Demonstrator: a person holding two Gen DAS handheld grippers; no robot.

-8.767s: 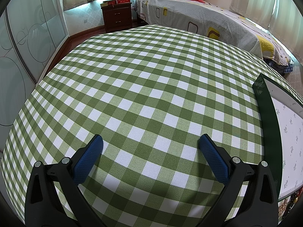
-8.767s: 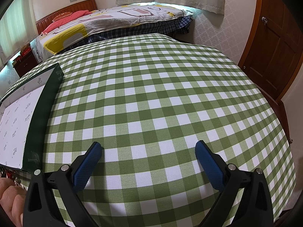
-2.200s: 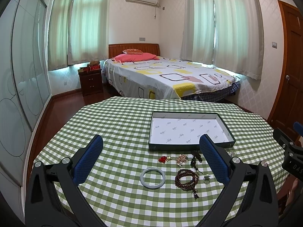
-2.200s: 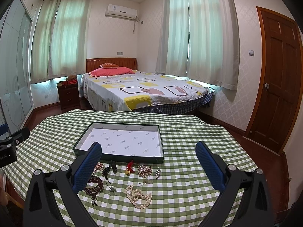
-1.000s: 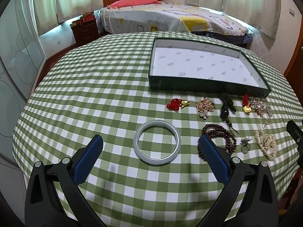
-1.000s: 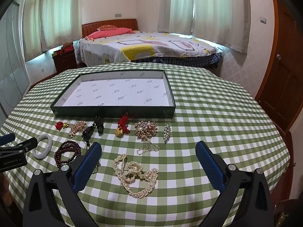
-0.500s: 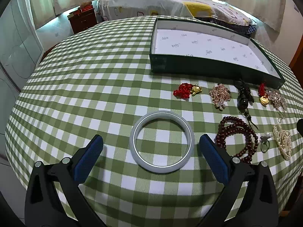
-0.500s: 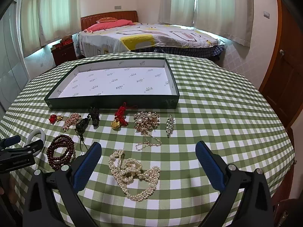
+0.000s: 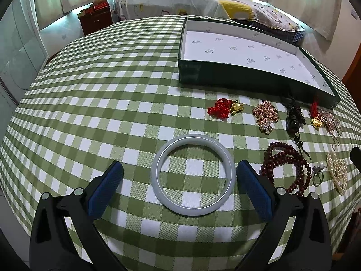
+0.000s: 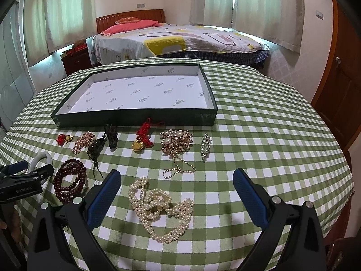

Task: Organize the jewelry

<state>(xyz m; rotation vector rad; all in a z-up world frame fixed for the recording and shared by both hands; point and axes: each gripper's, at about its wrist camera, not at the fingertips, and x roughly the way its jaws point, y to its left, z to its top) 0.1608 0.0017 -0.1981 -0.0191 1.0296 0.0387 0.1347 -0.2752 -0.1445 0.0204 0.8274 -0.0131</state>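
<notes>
Fingers (image 9: 106,189) of left gripper (image 9: 180,188) spread wide, holding nothing; jade bangle (image 9: 193,174) lies flat on checked surface (image 9: 94,103) between them, not touching either pad. Right gripper (image 10: 177,195) also wide open and empty, pearl necklace (image 10: 161,207) on the cloth between its fingers. Green tray (image 10: 135,116) sits beyond the row of trinkets.

A pale jade bangle (image 9: 193,174) lies flat on the desk (image 9: 101,103). Right of it lie dark red beads (image 9: 285,167), then a pearl necklace (image 10: 161,207). The shallow green box (image 10: 135,117) stands behind them, open.
</notes>
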